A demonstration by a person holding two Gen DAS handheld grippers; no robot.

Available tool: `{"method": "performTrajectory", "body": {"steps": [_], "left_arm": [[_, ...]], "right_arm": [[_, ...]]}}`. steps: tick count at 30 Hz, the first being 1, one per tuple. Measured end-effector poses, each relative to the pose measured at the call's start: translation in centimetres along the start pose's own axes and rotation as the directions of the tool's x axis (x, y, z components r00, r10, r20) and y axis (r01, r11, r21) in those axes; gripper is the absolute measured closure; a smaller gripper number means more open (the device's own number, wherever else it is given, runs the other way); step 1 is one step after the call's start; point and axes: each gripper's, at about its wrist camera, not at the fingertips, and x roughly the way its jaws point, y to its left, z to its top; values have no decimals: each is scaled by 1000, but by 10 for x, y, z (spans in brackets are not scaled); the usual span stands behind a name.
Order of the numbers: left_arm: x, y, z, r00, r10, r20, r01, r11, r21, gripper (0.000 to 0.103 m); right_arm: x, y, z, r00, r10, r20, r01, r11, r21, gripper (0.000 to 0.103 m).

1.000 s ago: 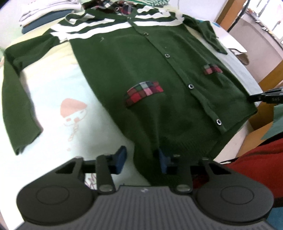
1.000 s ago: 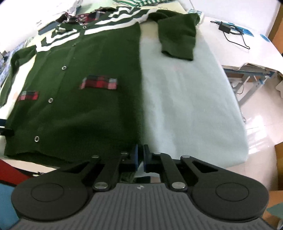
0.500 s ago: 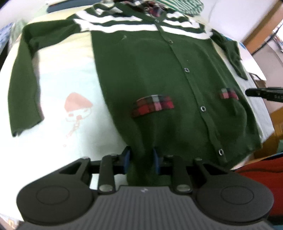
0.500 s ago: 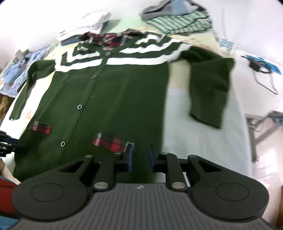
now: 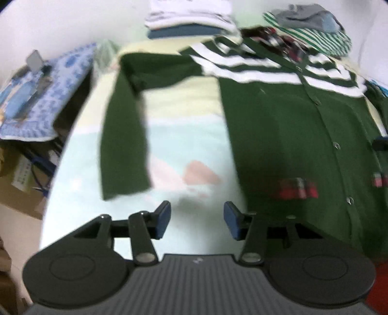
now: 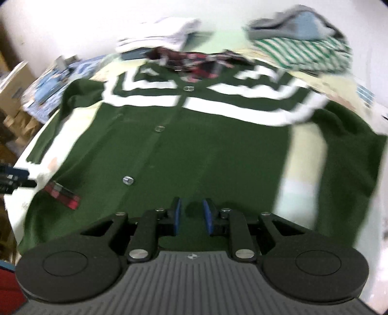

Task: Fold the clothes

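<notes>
A dark green cardigan [image 5: 278,121] with white chest stripes, plaid pocket flaps and a plaid collar lies flat and buttoned on a pale blanket [image 5: 184,135]. Its left sleeve [image 5: 123,145] hangs down the blanket beside the body. My left gripper [image 5: 197,218] is open wide above bare blanket, just left of the cardigan's lower edge, with nothing between its fingers. My right gripper [image 6: 191,213] hovers over the cardigan [image 6: 194,150], its blue pads a narrow gap apart with nothing held between them. The right sleeve [image 6: 351,157] lies off to the right. Both views are motion-blurred.
Folded white and blue clothes [image 5: 189,14] and a green-striped pile [image 5: 315,36] sit at the far end. A blue patterned cloth [image 5: 43,92] with small items lies to the left, above cardboard boxes [image 5: 21,184]. The left gripper's tip [image 6: 12,179] shows at the right view's left edge.
My left gripper let go of the cardigan's hem, opened wide and swung left over the blanket. My right gripper opened a little and moved forward over the cardigan's body.
</notes>
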Motion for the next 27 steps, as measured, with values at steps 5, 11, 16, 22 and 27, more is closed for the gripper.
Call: {"method": "performTrajectory", "body": {"steps": [5, 11, 16, 22, 27], "left_arm": [[11, 19, 14, 997, -73, 3, 73, 997, -39, 51], [31, 6, 48, 985, -166, 35, 164, 985, 56, 51], [56, -25, 115, 964, -242, 111, 220, 959, 180, 39], [87, -53, 200, 933, -334, 137, 290, 920, 264, 40], [102, -68, 263, 920, -372, 127, 338, 914, 225, 26]], "right_arm": [[12, 10, 6, 998, -59, -8, 58, 997, -47, 72], [13, -3, 12, 986, -167, -30, 168, 983, 69, 73], [22, -10, 53, 984, -178, 22, 176, 982, 68, 73], [31, -37, 144, 986, -151, 73, 146, 987, 62, 71], [52, -62, 221, 980, -182, 86, 179, 983, 42, 66]]}}
